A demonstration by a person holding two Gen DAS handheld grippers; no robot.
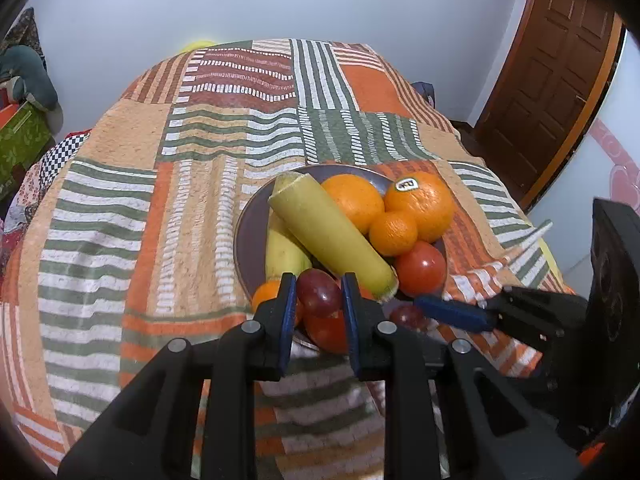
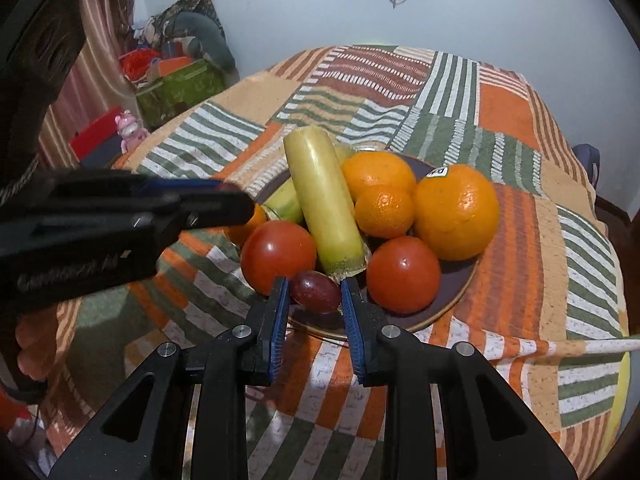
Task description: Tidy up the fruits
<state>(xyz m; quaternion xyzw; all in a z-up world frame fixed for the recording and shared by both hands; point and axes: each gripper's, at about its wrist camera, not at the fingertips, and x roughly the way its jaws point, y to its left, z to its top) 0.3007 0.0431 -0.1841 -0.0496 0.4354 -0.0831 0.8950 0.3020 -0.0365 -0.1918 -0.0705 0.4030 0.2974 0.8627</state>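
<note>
A dark plate (image 1: 246, 236) (image 2: 460, 292) on the patchwork cloth holds a long yellow-green fruit (image 1: 332, 236) (image 2: 326, 200), oranges (image 1: 420, 204) (image 2: 456, 212), a small mandarin (image 1: 393, 233) (image 2: 384, 211), tomatoes (image 1: 420, 268) (image 2: 402, 274) and a banana (image 1: 282, 254). My left gripper (image 1: 319, 292) is shut on a dark red grape (image 1: 319, 293), held over the plate's near edge. My right gripper (image 2: 314, 292) is shut on another red grape (image 2: 315, 291) at the plate's near rim; it also shows in the left wrist view (image 1: 452, 312).
The patchwork cloth (image 1: 160, 208) covers the round table. A wooden door (image 1: 560, 60) stands at the right. Boxes and clutter (image 2: 176, 84) sit on the floor at the left. The left gripper's body (image 2: 100, 216) crosses the right view.
</note>
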